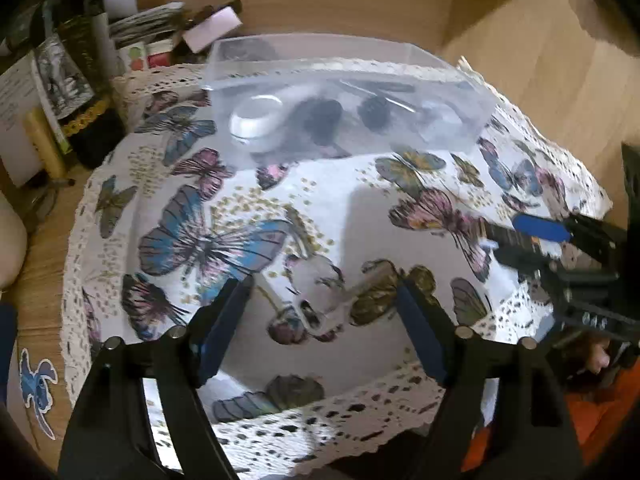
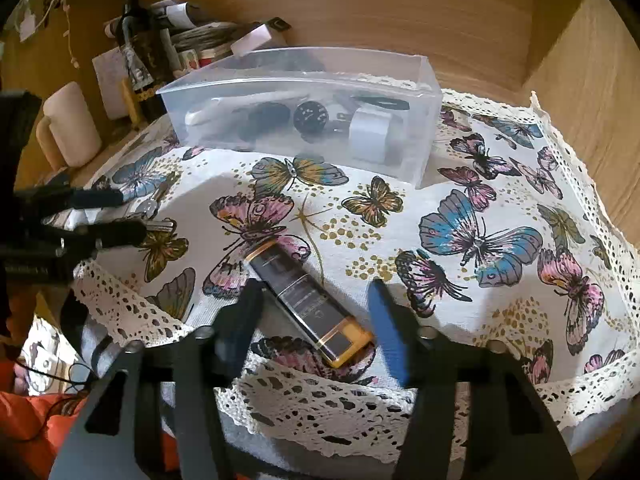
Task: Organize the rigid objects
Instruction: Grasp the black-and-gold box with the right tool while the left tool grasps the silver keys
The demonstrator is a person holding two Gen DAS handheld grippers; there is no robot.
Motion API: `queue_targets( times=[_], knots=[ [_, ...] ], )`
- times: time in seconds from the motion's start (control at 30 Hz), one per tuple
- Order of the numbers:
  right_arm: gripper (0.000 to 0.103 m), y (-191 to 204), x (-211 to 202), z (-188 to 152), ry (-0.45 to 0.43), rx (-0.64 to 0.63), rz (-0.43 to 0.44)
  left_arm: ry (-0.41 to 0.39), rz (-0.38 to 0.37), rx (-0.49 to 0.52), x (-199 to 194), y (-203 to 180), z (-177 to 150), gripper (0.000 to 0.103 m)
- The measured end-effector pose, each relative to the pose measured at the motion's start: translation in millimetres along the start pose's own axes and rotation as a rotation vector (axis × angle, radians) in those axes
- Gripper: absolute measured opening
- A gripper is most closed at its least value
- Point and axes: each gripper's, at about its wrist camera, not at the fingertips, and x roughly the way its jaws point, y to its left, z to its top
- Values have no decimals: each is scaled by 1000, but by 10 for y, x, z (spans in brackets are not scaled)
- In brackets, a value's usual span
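A clear plastic box point(image 1: 460, 92) point(image 2: 420, 152) stands at the far side of the butterfly cloth and holds several small items, among them a white round case point(image 1: 256, 122) and a white block point(image 2: 370, 132). A black and gold phone point(image 2: 308, 300) lies flat on the cloth between the fingers of my open right gripper point(image 2: 316, 300). A silver key point(image 1: 360, 284) point(image 2: 158, 225) lies between the fingers of my open left gripper point(image 1: 324, 292). The right gripper also shows at the right edge of the left wrist view point(image 1: 520, 236). The left gripper also shows at the left of the right wrist view point(image 2: 116, 216).
The butterfly cloth point(image 1: 240, 220) point(image 2: 480, 240) with its lace edge covers a small table. Bottles, papers and boxes point(image 1: 80, 80) crowd the far left. A cream mug point(image 2: 68, 128) stands at the left. Wooden walls point(image 2: 440, 12) close the back and right.
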Motion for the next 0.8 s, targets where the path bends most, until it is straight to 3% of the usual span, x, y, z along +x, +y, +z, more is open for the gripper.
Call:
queue_targets(
  times=[0.13, 0.33, 0.5, 0.8],
  knots=[
    [30, -40, 5, 19, -6, 31, 1, -4, 49, 27, 47, -63, -20, 65],
    [29, -43, 8, 17, -12, 40, 17, -21, 47, 33, 27, -95, -67, 49],
    [22, -28, 7, 23, -12, 36, 38, -37, 44, 33, 7, -164, -99, 27],
    [22, 4, -25, 31, -28, 26, 56, -55, 28, 3, -26, -186, -73, 27]
  ],
)
